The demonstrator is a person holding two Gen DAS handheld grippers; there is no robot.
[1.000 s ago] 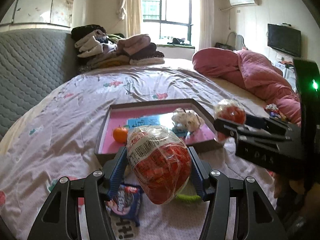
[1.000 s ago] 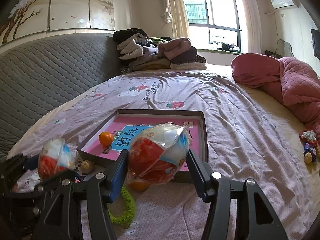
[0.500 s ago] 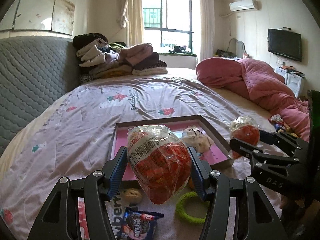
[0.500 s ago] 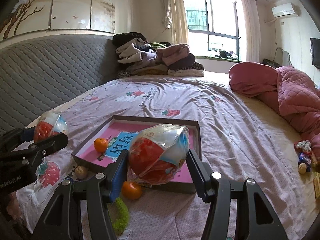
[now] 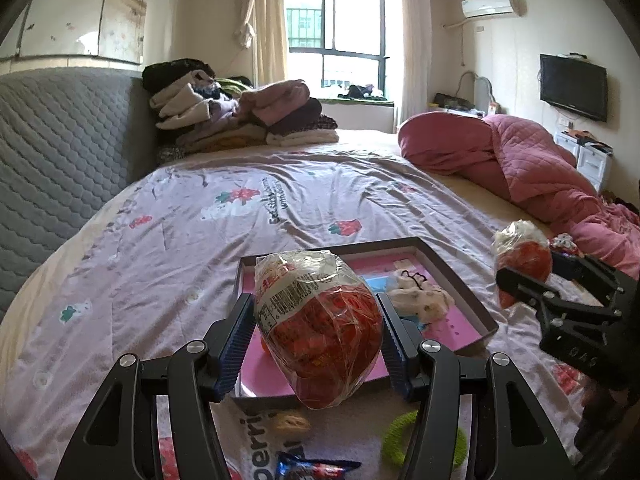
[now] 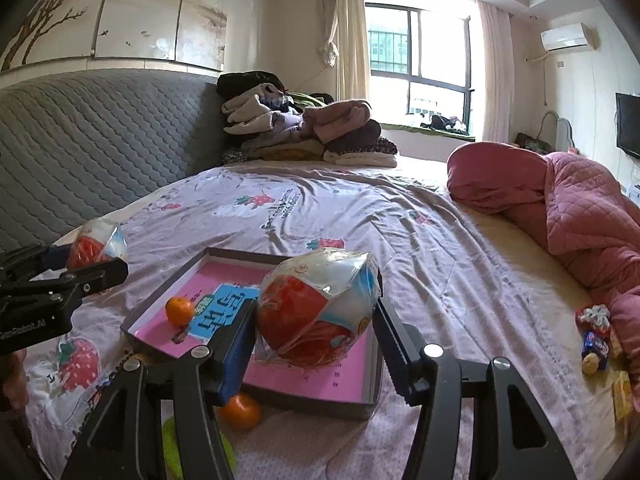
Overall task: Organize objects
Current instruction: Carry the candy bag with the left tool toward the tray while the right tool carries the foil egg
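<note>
Claws (image 5: 316,340) (image 6: 316,338) each clamp snack bag (image 5: 320,328) (image 6: 316,308) over tray's near rim (image 5: 264,397).

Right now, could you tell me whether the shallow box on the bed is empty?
No, the shallow box holds a small orange on its pink floor.

Right claw (image 6: 316,344) clamping snack bag (image 6: 318,312), above pink tray (image 6: 370,380)

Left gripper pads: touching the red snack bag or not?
Touching. The left wrist view shows the left gripper with both blue pads pressed against the sides of the red snack bag, which hangs clear above the tray.
</note>
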